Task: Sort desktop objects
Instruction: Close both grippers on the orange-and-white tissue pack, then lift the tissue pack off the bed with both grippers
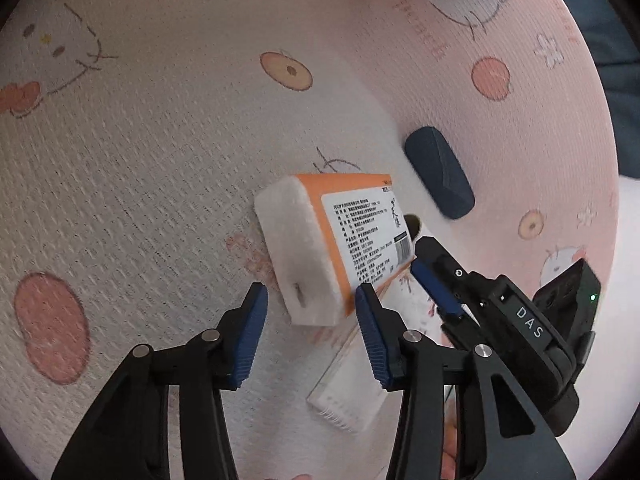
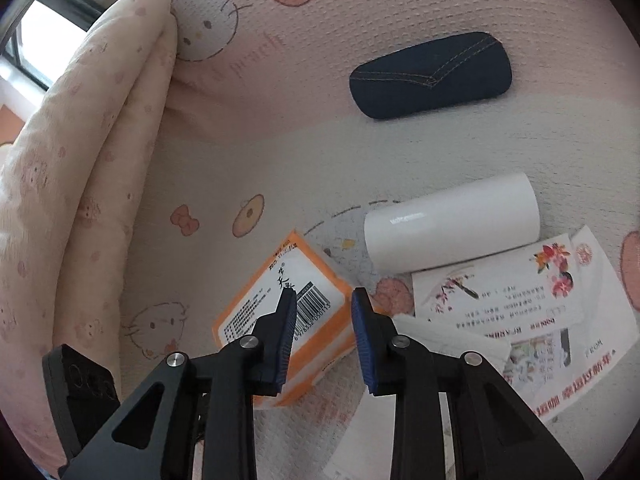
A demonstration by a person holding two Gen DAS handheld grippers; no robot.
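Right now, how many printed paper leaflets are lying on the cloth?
2: the flowered card just below the white roll, and a second leaflet partly under it. More may be hidden beneath.

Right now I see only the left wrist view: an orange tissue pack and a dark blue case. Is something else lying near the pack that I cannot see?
Observer: Yes. A white roll lies on its side, to the right of the tissue pack in the right wrist view.
Operator: Is the roll on the bare cloth?
Observer: Its near edge overlaps the printed leaflets, which are spread out in front of it.
Operator: And the right gripper, is it holding the pack?
Observer: No. The right gripper is open. One finger is over the barcode label of the pack and the other is past the pack's edge.
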